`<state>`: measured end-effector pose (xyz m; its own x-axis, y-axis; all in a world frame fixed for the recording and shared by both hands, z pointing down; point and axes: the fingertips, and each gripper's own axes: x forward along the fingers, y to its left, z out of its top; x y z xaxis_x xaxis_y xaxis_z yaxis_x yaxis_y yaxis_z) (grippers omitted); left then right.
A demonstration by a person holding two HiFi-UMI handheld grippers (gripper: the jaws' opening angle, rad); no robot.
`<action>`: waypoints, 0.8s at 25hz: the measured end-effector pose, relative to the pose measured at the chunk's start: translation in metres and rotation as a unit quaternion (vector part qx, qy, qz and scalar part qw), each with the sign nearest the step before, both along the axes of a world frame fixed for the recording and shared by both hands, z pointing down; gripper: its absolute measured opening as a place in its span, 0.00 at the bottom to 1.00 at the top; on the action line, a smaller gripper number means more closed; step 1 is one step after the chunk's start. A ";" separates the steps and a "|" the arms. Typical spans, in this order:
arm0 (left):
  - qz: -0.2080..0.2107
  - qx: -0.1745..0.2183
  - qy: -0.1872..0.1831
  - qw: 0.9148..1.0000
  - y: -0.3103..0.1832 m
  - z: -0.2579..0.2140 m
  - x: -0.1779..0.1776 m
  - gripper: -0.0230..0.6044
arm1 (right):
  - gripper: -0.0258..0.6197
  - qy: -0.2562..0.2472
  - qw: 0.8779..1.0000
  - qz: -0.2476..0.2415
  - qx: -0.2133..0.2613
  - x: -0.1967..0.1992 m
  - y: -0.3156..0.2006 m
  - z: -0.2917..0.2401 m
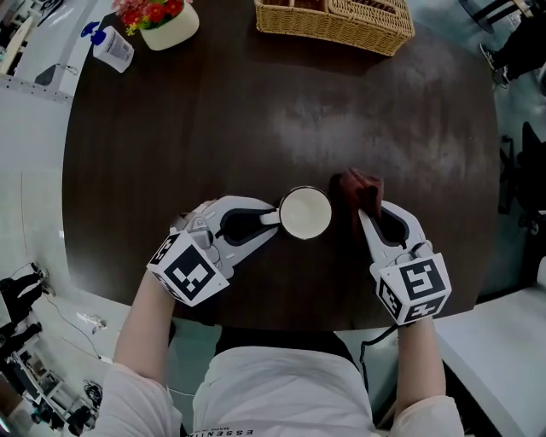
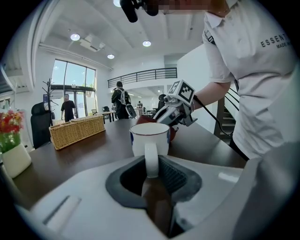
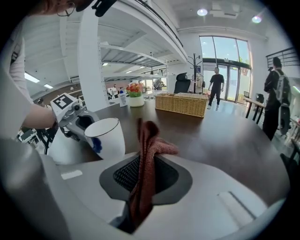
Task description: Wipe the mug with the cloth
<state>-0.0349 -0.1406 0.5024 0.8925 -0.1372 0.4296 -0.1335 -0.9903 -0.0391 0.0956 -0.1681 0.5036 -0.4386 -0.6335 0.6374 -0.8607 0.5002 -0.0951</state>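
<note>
A white mug (image 1: 305, 212) stands upright on the dark round table (image 1: 171, 154), near its front edge. My left gripper (image 1: 271, 218) is shut on the mug's handle (image 2: 151, 159), and the mug (image 2: 150, 138) fills the middle of the left gripper view. A dark red cloth (image 1: 362, 189) is pinched in my right gripper (image 1: 367, 207), just right of the mug and apart from it. In the right gripper view the cloth (image 3: 146, 164) sticks up between the jaws, with the mug (image 3: 106, 138) to its left.
A wicker basket (image 1: 337, 21) sits at the table's far edge. A white flower pot (image 1: 166, 24) and a small bottle (image 1: 112, 47) stand at the far left. People stand in the hall beyond the table (image 3: 216, 84).
</note>
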 end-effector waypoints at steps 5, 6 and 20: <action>-0.017 -0.017 0.012 1.000 -0.001 -0.001 0.000 0.16 | 0.16 -0.005 0.996 -0.085 -0.012 -0.034 -0.008 0.006; -0.020 -0.020 0.016 0.999 -0.002 -0.002 -0.001 0.16 | 0.16 0.000 0.994 -0.104 -0.013 -0.041 -0.006 0.008; -0.038 -0.012 -0.003 0.999 -0.005 0.002 -0.003 0.16 | 0.16 0.034 0.983 -0.179 0.000 -0.066 0.038 0.006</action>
